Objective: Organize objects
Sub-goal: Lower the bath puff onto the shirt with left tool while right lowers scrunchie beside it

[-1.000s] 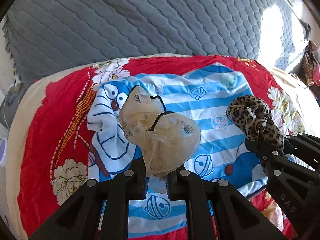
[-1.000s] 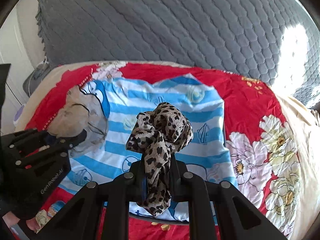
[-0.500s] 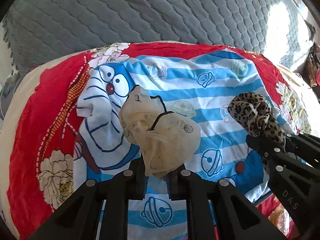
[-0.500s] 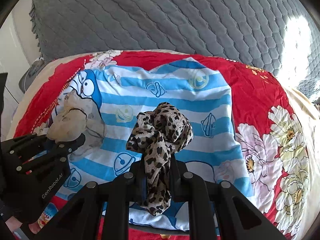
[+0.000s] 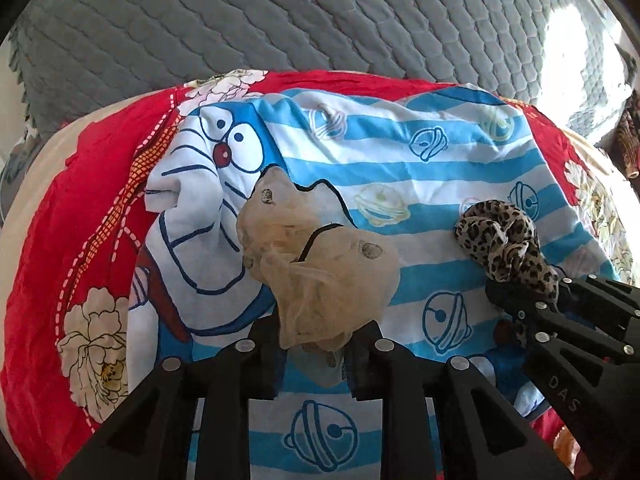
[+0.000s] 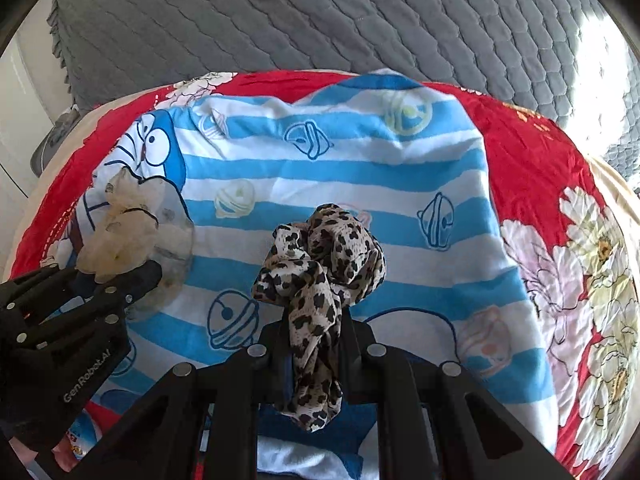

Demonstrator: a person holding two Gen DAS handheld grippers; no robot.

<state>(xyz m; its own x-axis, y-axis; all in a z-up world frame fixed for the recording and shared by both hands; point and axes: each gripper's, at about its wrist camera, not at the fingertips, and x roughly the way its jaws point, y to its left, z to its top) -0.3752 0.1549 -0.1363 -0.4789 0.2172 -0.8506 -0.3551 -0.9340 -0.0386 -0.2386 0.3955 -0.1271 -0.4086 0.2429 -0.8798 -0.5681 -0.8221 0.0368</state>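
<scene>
My left gripper (image 5: 316,332) is shut on a sheer beige scrunchie (image 5: 320,268) with dark spots and a black elastic, held above a blue-and-white striped Doraemon cloth (image 5: 400,168). It also shows at the left of the right wrist view (image 6: 132,236). My right gripper (image 6: 314,328) is shut on a leopard-print scrunchie (image 6: 324,252), held over the same cloth (image 6: 360,160). The leopard scrunchie also shows at the right of the left wrist view (image 5: 504,244). The two grippers are side by side, apart.
The striped cloth lies on a red floral bedsheet (image 5: 60,240), also seen in the right wrist view (image 6: 532,168). A grey quilted blanket (image 5: 320,20) lies behind it. Bright sunlight falls on the blanket at the right (image 6: 600,60).
Both grippers have moved forward and lower over the striped cloth, which now looks larger. Each still holds its scrunchie.
</scene>
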